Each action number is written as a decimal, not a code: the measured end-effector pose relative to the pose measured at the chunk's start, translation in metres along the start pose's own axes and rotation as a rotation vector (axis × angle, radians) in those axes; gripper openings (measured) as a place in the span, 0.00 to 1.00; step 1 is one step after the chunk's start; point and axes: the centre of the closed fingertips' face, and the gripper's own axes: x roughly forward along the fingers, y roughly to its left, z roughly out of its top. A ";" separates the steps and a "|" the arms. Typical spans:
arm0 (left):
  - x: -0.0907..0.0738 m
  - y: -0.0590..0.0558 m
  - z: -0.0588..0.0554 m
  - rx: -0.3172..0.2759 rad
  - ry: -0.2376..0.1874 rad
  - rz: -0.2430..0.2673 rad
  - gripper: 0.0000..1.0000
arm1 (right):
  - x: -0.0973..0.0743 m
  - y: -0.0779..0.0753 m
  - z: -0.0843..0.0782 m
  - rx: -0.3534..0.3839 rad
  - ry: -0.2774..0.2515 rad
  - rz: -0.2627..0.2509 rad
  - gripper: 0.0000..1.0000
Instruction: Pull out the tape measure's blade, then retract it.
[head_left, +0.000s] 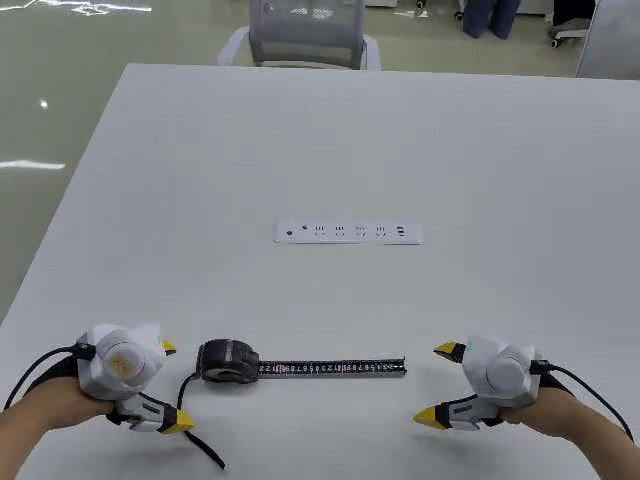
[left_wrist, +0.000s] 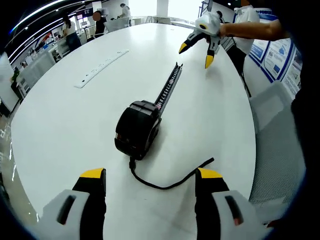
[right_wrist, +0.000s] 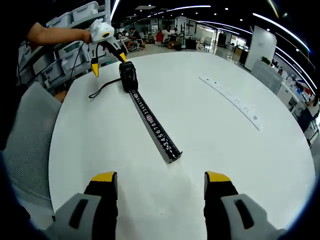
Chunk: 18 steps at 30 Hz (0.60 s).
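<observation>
we held both pairs of jaws spread wide, gripping nothing. the tape measure (left_wrist: 137, 129) sat on the white table (head_left: 400, 140) just ahead of the left gripper (left_wrist: 150, 174), in line with the gap between its jaws and clear of both. its black strap (left_wrist: 170, 182) curled across that gap, between the yellow tips and the case. the blade (right_wrist: 155, 127) lay pulled out flat, its end just ahead of the right gripper (right_wrist: 160, 176) and apart from both tips. a power strip (head_left: 347, 233) lay well beyond the blade, and a grey chair (head_left: 305, 35) stood past the table's far edge, its top cut off. in the head view the blade's markings were too fine for us to read.
</observation>
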 end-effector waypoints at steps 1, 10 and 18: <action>0.000 -0.002 -0.001 -0.012 -0.009 0.001 0.74 | -0.002 0.001 -0.001 0.019 -0.001 -0.007 0.74; -0.005 -0.015 -0.004 -0.098 -0.072 0.044 0.87 | -0.010 0.006 -0.004 0.105 -0.016 -0.096 0.92; -0.013 -0.022 -0.010 -0.171 -0.122 0.104 0.99 | -0.017 0.010 0.003 0.138 -0.050 -0.158 1.00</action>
